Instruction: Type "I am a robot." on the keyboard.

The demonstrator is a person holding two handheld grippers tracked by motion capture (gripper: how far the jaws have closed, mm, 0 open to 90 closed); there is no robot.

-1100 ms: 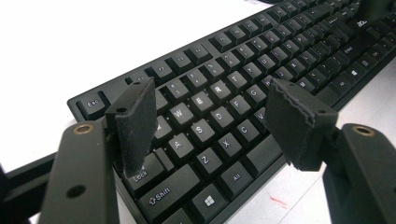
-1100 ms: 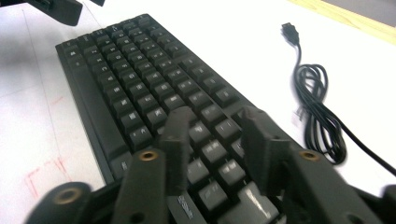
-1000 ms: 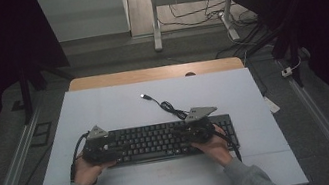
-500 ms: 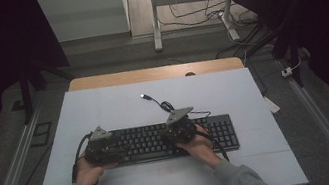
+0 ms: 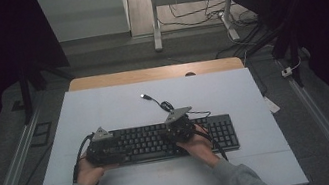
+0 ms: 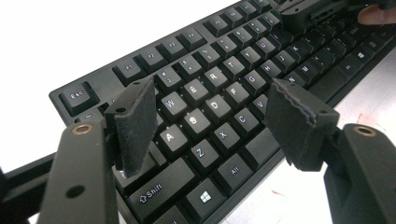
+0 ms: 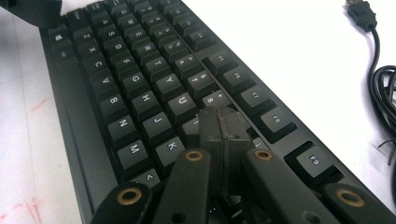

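Right gripper view: right gripper (image 7: 223, 140) jaws closed over keyboard (image 7: 140, 84) keys; left gripper (image 6: 210, 121) jaws open w/ nothing between.

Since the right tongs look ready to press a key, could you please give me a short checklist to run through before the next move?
1. Right tongs shut, pads together: ok.
2. Their tip over the black plastic keyboard, near the I and K keys: ok; which key it touches: cannot tell.
3. Left tongs open above the A, S and D keys, holding nothing: ok.
4. Keyboard flat on the white table: ok.
5. Black USB cable lying unplugged behind the keyboard: not ok if typing should register.
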